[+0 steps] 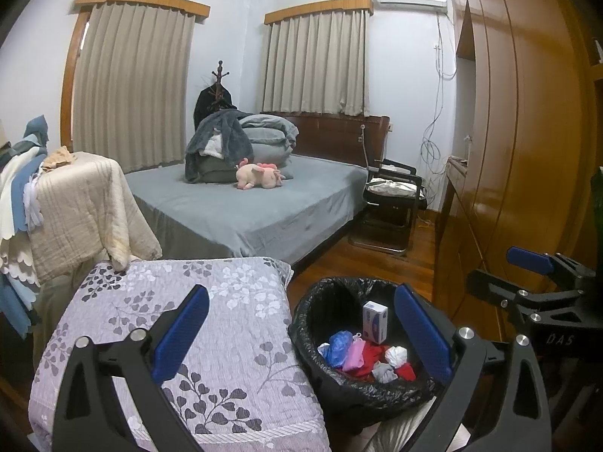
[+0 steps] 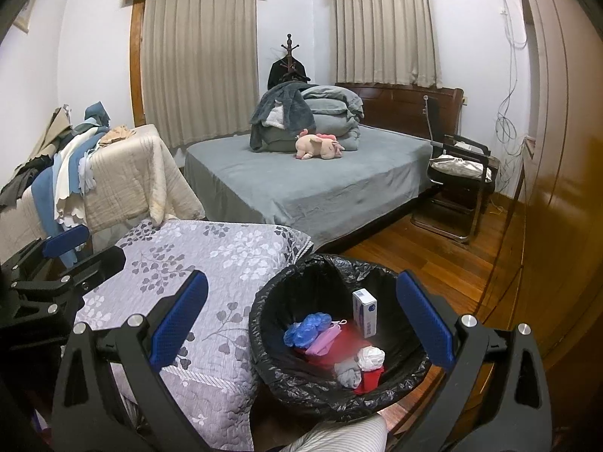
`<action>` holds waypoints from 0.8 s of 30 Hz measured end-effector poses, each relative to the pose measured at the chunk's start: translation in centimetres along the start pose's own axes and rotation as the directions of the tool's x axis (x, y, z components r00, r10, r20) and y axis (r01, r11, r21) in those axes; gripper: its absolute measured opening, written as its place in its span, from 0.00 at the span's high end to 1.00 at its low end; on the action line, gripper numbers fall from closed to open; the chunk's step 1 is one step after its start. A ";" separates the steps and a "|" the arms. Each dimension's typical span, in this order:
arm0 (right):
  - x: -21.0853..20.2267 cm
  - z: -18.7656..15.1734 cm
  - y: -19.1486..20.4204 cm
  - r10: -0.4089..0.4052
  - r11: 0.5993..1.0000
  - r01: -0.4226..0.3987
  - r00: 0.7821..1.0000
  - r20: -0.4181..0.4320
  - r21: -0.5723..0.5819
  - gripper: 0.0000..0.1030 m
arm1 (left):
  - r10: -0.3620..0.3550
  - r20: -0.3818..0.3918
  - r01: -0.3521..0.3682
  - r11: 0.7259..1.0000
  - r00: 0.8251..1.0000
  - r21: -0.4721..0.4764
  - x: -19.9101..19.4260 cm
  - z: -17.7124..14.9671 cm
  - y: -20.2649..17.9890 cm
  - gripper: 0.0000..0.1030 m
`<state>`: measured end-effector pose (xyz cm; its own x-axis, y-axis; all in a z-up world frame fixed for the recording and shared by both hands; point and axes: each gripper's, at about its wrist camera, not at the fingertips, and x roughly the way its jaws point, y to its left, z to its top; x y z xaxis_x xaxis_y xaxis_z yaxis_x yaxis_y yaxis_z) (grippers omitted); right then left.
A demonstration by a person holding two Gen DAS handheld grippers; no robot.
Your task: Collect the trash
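Both grippers, left [image 1: 301, 333] and right [image 2: 301, 329], level above bin [image 2: 286, 384], jaws apart, empty.

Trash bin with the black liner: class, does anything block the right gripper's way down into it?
Nothing visible does. The right gripper hangs open and empty above the trash bin, whose mouth is uncovered. Inside lie only trash: a small box, crumpled wrappers.
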<state>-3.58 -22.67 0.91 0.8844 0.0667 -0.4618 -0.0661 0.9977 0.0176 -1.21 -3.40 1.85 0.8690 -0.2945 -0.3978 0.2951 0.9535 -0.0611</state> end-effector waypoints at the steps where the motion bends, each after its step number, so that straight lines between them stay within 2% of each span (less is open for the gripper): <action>1: 0.0 0.0 0.0 0.000 1.000 0.000 1.000 -0.001 0.000 0.05 | 0.000 0.000 0.000 1.000 1.000 0.001 0.0 0.0 0.0 0.06; 24: 0.4 0.0 0.2 0.008 1.000 -0.008 1.000 -0.006 -0.006 0.05 | 0.005 -0.006 -0.005 1.000 1.000 -0.002 0.1 -0.4 0.4 0.06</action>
<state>-3.26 -22.42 0.74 0.8809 0.0743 -0.4674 -0.0755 0.9970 0.0161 -1.21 -3.03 1.44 0.8683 -0.2889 -0.4033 0.2898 0.9552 -0.0603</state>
